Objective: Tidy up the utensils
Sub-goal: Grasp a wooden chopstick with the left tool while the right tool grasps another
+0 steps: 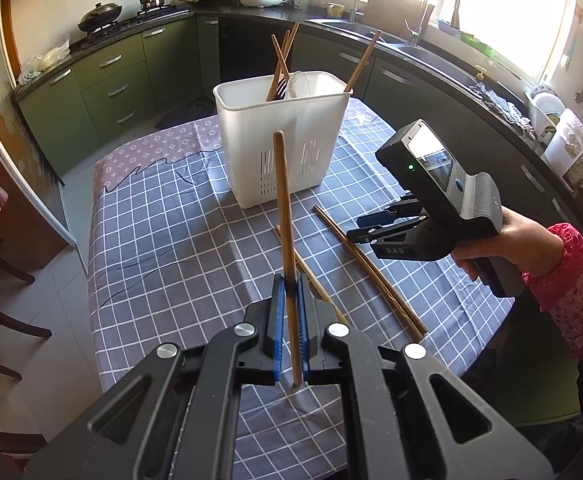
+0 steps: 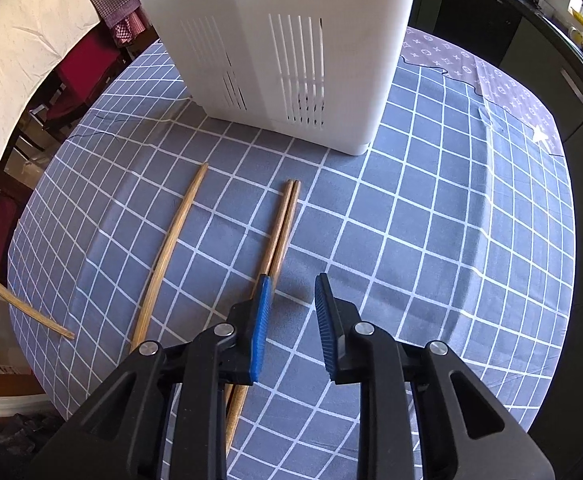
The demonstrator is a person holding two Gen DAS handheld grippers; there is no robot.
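Left gripper [image 1: 290,280] — blue-padded jaws clamped on a single brown wooden chopstick [image 1: 285,216], held near-upright above the table, long axis vertical with a slight lean, blunt end up toward the holder, tapered tip down between the pads; white slotted plastic utensil holder [image 1: 279,136] standing upright on the blue-and-white checked tablecloth [image 1: 163,220], beyond the held chopstick, with several brown chopsticks [image 1: 281,62] leaning inside it, their ends projecting above the rim at differing angles; right gripper [image 2: 291,312] — jaws parted, grasping nothing, low over the cloth just beside a pair of brown wooden chopsticks [image 2: 281,236] lying flat and touching side by side, long axis running from the gripper toward the holder's base, the left pad overlapping their near part; a further single chopstick [image 2: 171,248] lying flat to the left of the pair, roughly parallel, apart from it; right hand [image 1: 495,248] with pink sleeve gripping the device handle.
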